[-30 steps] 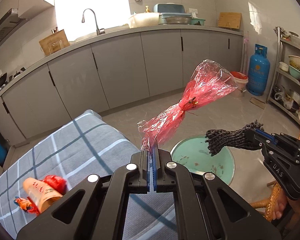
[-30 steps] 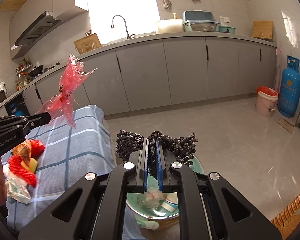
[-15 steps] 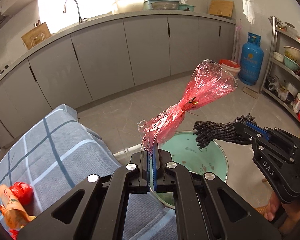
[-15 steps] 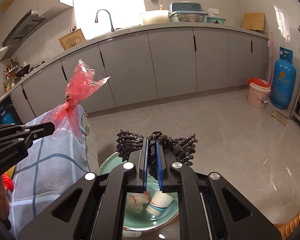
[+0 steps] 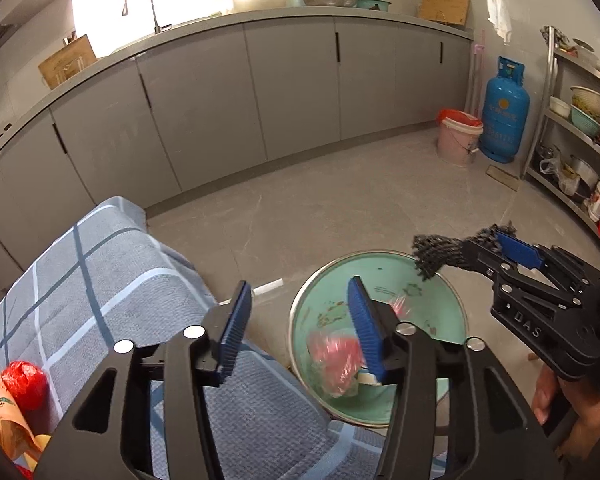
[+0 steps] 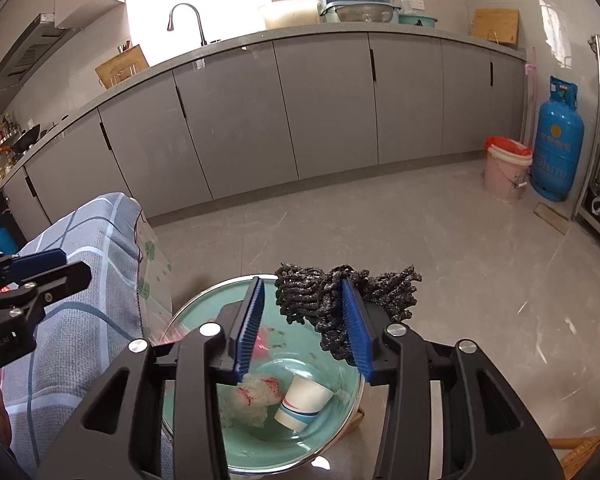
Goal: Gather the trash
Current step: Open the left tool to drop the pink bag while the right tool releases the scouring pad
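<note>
A green basin (image 5: pixel 432 312) stands on the floor beside the table; in the right wrist view its rim (image 6: pixel 204 292) shows too. My left gripper (image 5: pixel 300 320) is open above its left rim. The red cellophane wrapper (image 5: pixel 336 360) lies blurred inside the basin below it. My right gripper (image 6: pixel 304 320) is open over the basin, and the black knitted glove (image 6: pixel 320 292) still hangs against its right finger (image 6: pixel 354 332); the glove (image 5: pixel 436 252) shows over the basin's far rim. A paper cup (image 6: pixel 304 400) and a crumpled tissue (image 6: pixel 252 396) lie in the basin.
A table with a blue-grey checked cloth (image 5: pixel 100 280) is at left, with red and orange trash (image 5: pixel 16 392) on its near corner. Grey kitchen cabinets (image 5: pixel 292 88) run along the back. A pink bucket (image 5: pixel 458 136), a blue gas cylinder (image 5: pixel 504 112) and a metal shelf (image 5: pixel 576 136) stand at right.
Both grippers have opened. The red wrapper has dropped from the left gripper into the basin. The glove is loose against the right gripper's finger. Both grippers moved over the basin.
</note>
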The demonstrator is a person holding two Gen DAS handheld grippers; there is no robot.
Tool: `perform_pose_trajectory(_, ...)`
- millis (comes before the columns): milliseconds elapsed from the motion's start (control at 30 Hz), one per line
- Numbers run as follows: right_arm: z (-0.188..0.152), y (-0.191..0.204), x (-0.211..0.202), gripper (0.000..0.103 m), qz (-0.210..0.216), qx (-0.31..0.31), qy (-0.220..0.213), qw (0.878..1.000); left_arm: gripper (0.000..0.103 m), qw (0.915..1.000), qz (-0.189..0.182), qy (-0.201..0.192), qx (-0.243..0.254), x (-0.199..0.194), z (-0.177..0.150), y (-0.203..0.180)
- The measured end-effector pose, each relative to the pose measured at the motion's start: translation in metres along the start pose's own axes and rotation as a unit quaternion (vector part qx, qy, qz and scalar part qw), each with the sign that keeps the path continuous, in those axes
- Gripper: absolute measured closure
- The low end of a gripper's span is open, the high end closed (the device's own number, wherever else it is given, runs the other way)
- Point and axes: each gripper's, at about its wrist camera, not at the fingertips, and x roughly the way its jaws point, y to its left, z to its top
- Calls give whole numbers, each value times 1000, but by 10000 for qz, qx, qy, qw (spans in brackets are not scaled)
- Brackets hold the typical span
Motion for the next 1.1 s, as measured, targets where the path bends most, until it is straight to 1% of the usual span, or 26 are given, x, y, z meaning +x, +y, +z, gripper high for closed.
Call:
perform_pose_trajectory(100,-4,1,-2,53,7,-6,38,10000,43,9999,35,-20,-102,-4,-1,8)
perform_pose_trajectory(133,-5,1,-2,51,22,-14,44,10000,38,9999,57,-40,-106,-5,-1,9)
perform_pose_trajectory(167,-5,3,-2,43,34,-20,43,10000,34,9999,92,-75,-122,-8,-1,11)
perform_pose_trajectory(200,-5,4,-2,36,64,-18,40,10000,32,9998,130,-99,-146,-10,-2,14)
perform_pose_trajectory(233,-5,4,-3,34,127,-1,26,9999,28,9997,161,-110,-177,-12,-2,15)
perform_pose_trajectory(267,-5,5,-3,29,165,8,8,9999,28,9996,168,-106,-223,-13,-3,18)
perform_pose_trajectory(300,-5,7,-4,28,174,4,2,9998,28,9995,161,-108,-255,-15,-3,21)
perform_pose_trajectory(433,-2,13,-8,27,503,10,14,9987,24,9988,255,-182,-371,-23,-4,30)
perform_pose_trajectory(467,-2,15,-7,25,474,-57,55,9988,22,9984,280,-212,-452,-26,-4,34)
perform_pose_trajectory(533,0,20,1,22,326,-169,332,9988,22,9977,322,-228,-543,-29,-5,40)
perform_pose_trajectory(600,3,21,2,22,440,-89,403,9982,22,9973,313,-236,-614,-33,-8,44)
perform_pose_trajectory(633,6,23,-1,22,496,-95,373,9980,22,9973,321,-233,-619,-35,-8,45)
perform_pose_trajectory(667,8,28,-4,19,504,-144,342,9980,22,9972,348,-235,-617,-37,-9,47)
perform_pose_trajectory(700,10,32,-4,9,533,-212,383,9976,22,9971,352,-237,-632,-38,-10,49)
perform_pose_trajectory(733,12,36,1,7,615,-285,582,9960,22,9969,346,-227,-666,-40,-11,51)
perform_pose_trajectory(767,13,37,2,7,714,-274,642,9950,22,9967,341,-227,-700,-41,-12,52)
perform_pose_trajectory(833,16,34,1,7,939,-56,586,9938,22,9962,320,-251,-767,-46,-13,55)
perform_pose_trajectory(867,17,32,4,7,829,38,675,9943,22,9961,318,-266,-780,-47,-13,56)
perform_pose_trajectory(900,17,30,7,7,805,129,769,9937,22,9959,320,-286,-797,-50,-13,58)
perform_pose_trajectory(933,18,26,5,7,1004,309,725,9918,22,9957,324,-300,-814,-52,-14,60)
perform_pose_trajectory(967,19,26,2,7,962,335,671,9925,22,9953,326,-324,-851,-55,-15,63)
perform_pose_trajectory(1000,19,32,1,7,671,86,682,9954,22,9948,324,-351,-896,-58,-15,66)
perform_pose_trajectory(1033,19,40,2,7,596,-200,752,9952,21,9945,321,-367,-923,-60,-15,68)
perform_pose_trajectory(1067,18,38,1,7,864,-29,757,9934,21,9941,325,-380,-962,-62,-15,71)
perform_pose_trajectory(1100,19,32,-1,7,1132,316,713,9905,21,9936,318,-404,-1005,-65,-16,74)
